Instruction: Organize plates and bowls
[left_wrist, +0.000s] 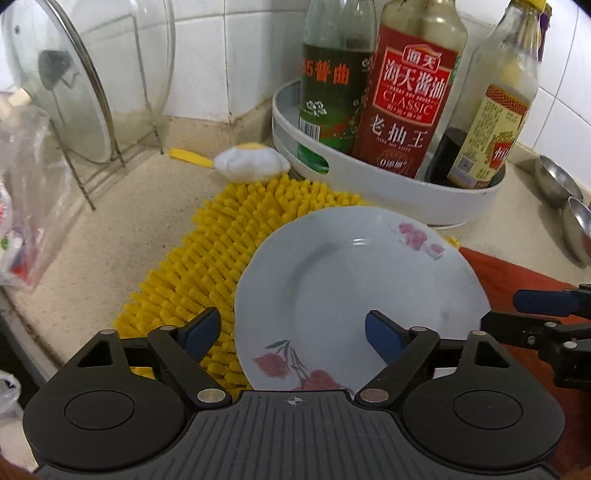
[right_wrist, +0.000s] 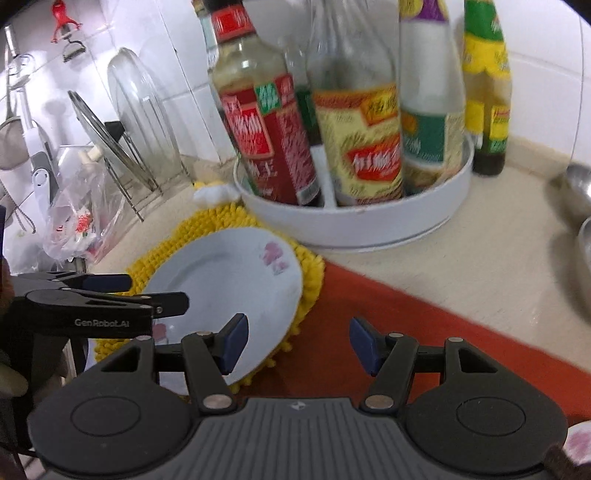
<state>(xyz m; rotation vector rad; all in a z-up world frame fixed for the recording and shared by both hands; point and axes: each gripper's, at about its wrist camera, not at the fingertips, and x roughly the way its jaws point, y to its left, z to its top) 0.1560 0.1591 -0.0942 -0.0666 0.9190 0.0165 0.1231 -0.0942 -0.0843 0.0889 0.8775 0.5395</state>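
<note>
A pale blue plate (left_wrist: 354, 288) (right_wrist: 221, 280) with pink flowers lies flat, partly on a yellow shaggy mat (left_wrist: 207, 258) (right_wrist: 314, 273) and partly on a red cloth (left_wrist: 517, 284) (right_wrist: 369, 295). My left gripper (left_wrist: 293, 334) (right_wrist: 147, 291) stands open just above the plate's near left rim, one finger over the mat and the other over the plate. My right gripper (right_wrist: 299, 341) (left_wrist: 535, 310) is open beside the plate's right edge, above the red cloth, with nothing between its pads. Two steel bowls (left_wrist: 557, 181) (right_wrist: 576, 188) sit on the counter at the far right.
A white round tray (left_wrist: 369, 177) (right_wrist: 351, 225) of sauce bottles stands right behind the plate. Glass lids in a wire rack (left_wrist: 88, 122) (right_wrist: 136, 147) and a plastic bag (left_wrist: 26, 221) (right_wrist: 81, 221) are at the left. A white-and-yellow scrubber (left_wrist: 251, 162) lies behind the mat.
</note>
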